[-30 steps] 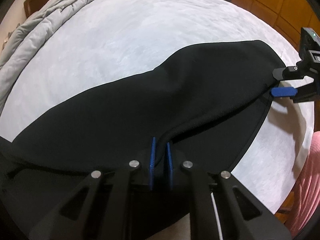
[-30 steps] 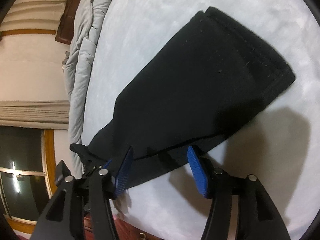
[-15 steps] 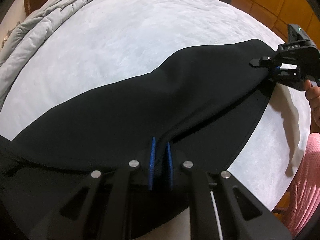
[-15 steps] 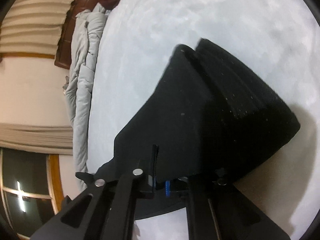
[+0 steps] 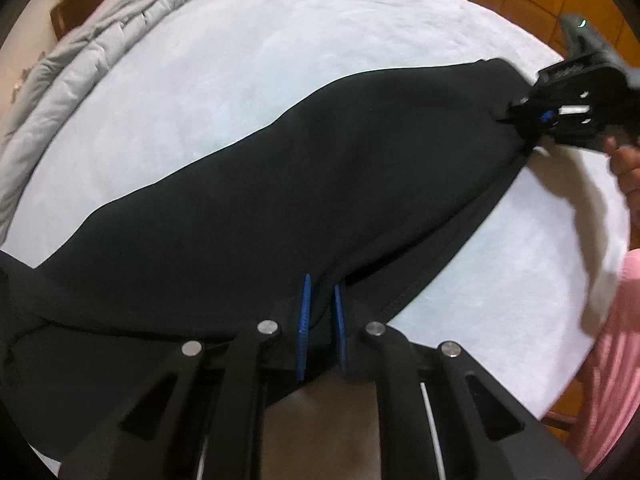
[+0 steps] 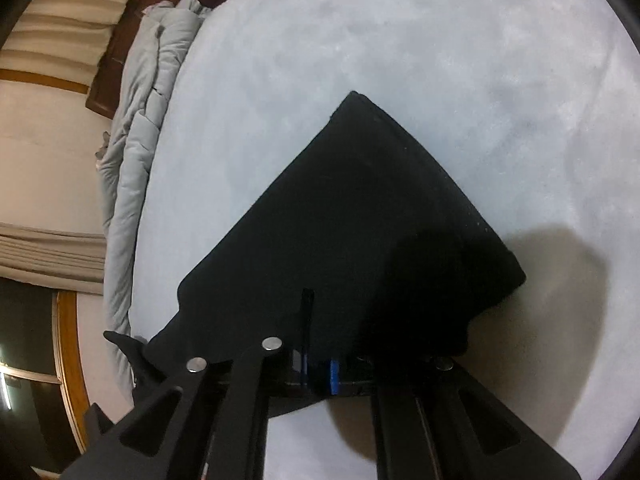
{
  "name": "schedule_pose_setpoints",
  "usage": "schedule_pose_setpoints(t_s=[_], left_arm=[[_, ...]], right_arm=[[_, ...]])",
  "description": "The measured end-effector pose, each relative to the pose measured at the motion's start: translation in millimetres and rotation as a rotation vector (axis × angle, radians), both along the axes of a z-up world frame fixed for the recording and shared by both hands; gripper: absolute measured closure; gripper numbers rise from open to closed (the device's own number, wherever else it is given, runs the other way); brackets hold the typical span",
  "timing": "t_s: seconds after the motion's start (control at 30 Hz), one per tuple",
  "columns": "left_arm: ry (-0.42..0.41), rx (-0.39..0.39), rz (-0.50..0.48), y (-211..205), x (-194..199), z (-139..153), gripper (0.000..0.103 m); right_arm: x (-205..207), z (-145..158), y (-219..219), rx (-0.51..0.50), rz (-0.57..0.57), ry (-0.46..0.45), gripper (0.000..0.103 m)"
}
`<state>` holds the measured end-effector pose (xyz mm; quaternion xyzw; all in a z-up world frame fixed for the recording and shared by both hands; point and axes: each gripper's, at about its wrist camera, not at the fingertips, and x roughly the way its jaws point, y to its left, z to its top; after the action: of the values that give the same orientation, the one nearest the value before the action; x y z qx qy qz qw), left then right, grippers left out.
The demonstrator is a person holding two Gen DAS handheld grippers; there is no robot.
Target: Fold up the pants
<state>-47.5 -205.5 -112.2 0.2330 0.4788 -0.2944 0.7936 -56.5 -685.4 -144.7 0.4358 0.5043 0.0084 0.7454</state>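
Pants [image 5: 280,200], black, lie stretched across the pale bed [image 5: 280,60], running in the left wrist view from the lower left of the frame to the upper right. Their near edge is pinched between the blue pads of the left tongs [image 5: 320,320] at the bottom centre, pads drawn close together on a fold of cloth. At the far right of that view the right tongs [image 5: 540,116] are clamped on the other end of the pants, with part of a hand [image 5: 628,168] showing just below them.

In the right wrist view the pants [image 6: 360,220] fill the centre as a dark wedge, and the right tongs [image 6: 320,368] at the bottom bite on their near edge, which drapes over the right finger. A shadow falls on the bed [image 6: 400,40] at the lower right. A grey quilt [image 6: 136,152] lies bunched along the left side of the bed.
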Motion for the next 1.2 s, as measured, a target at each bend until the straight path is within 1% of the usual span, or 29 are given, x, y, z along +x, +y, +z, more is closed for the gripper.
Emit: schedule_pose_setpoints(t_s=[0.03,0.07,0.1,0.13,0.2,0.27,0.3,0.33,0.4,0.43,0.47,0.53,0.57,0.6,0.63,0.67,0.7,0.73,0.77,0.8,0.83,0.87,0.9,0.97,1.0,1.07,1.1,1.13,1.2], left_arm=[[-0.006,-0.001,0.003,0,0,0,0.093],[0.000,-0.009,0.010,0,2,1,0.093],[0.013,-0.020,0.018,1,4,1,0.093],[0.023,-0.028,0.022,3,5,1,0.093],[0.043,-0.042,0.030,4,10,1,0.093],[0.044,-0.042,0.033,4,8,0,0.093],[0.040,-0.039,0.032,2,8,0,0.093],[0.035,-0.036,0.031,1,6,-1,0.093],[0.034,-0.040,0.034,2,5,-1,0.093],[0.039,-0.046,0.040,3,6,-1,0.093],[0.046,-0.052,0.044,3,6,-1,0.093],[0.066,-0.070,0.054,7,9,0,0.093],[0.080,-0.082,0.061,10,12,1,0.092],[0.096,-0.092,0.067,12,14,1,0.090],[0.111,-0.100,0.070,14,16,2,0.088],[0.131,-0.107,0.070,16,19,3,0.087],[0.146,-0.110,0.069,18,21,5,0.084],[0.175,-0.115,0.077,21,24,9,0.071],[0.213,-0.128,0.101,27,28,14,0.060],[0.238,-0.146,0.125,34,32,20,0.036],[0.260,-0.173,0.180,48,39,29,0.025],[0.261,-0.179,0.228,60,45,37,0.022],[0.253,-0.165,0.284,72,52,43,0.015],[0.246,-0.113,0.428,106,74,51,0.014],[0.259,-0.099,0.472,117,82,51,0.014],[0.309,-0.063,0.595,145,105,45,0.014],[0.345,-0.057,0.635,155,115,42,0.014],[0.366,-0.063,0.653,160,121,41,0.014],[0.386,-0.062,0.678,166,136,43,0.014]], right_arm=[[-4,5,-2,-0.026,-0.007,0.001,0.082],[-9,13,-4,-0.080,-0.024,0.006,0.070],[-16,29,-8,-0.189,-0.062,0.020,0.063],[-21,39,-8,-0.264,-0.090,0.021,0.063],[-36,69,-7,-0.457,-0.152,0.011,0.063],[-41,92,9,-0.528,-0.147,-0.038,0.063],[-40,97,18,-0.531,-0.126,-0.061,0.063],[-35,101,34,-0.503,-0.059,-0.095,0.062],[-21,93,67,-0.376,0.074,-0.125,0.062],[-9,78,94,-0.259,0.173,-0.117,0.062],[-1,65,113,-0.186,0.237,-0.090,0.063],[9,42,136,-0.113,0.286,-0.038,0.063],[13,29,143,-0.099,0.295,-0.003,0.063],[17,18,148,-0.113,0.309,0.038,0.063],[19,13,150,-0.122,0.317,0.050,0.063],[21,13,150,-0.123,0.314,0.059,0.063],[23,13,150,-0.118,0.309,0.069,0.063],[23,12,151,-0.126,0.313,0.075,0.063],[21,12,154,-0.138,0.323,0.075,0.063],[16,12,153,-0.146,0.329,0.074,0.063],[14,13,154,-0.158,0.334,0.070,0.063],[13,14,153,-0.170,0.338,0.068,0.063],[12,13,152,-0.177,0.339,0.066,0.063],[12,15,155,-0.190,0.332,0.065,0.063],[11,15,156,-0.198,0.330,0.064,0.063],[13,17,157,-0.214,0.329,0.064,0.063],[14,18,159,-0.225,0.329,0.065,0.063],[13,19,162,-0.242,0.330,0.066,0.063],[12,21,163,-0.262,0.331,0.068,0.062]])
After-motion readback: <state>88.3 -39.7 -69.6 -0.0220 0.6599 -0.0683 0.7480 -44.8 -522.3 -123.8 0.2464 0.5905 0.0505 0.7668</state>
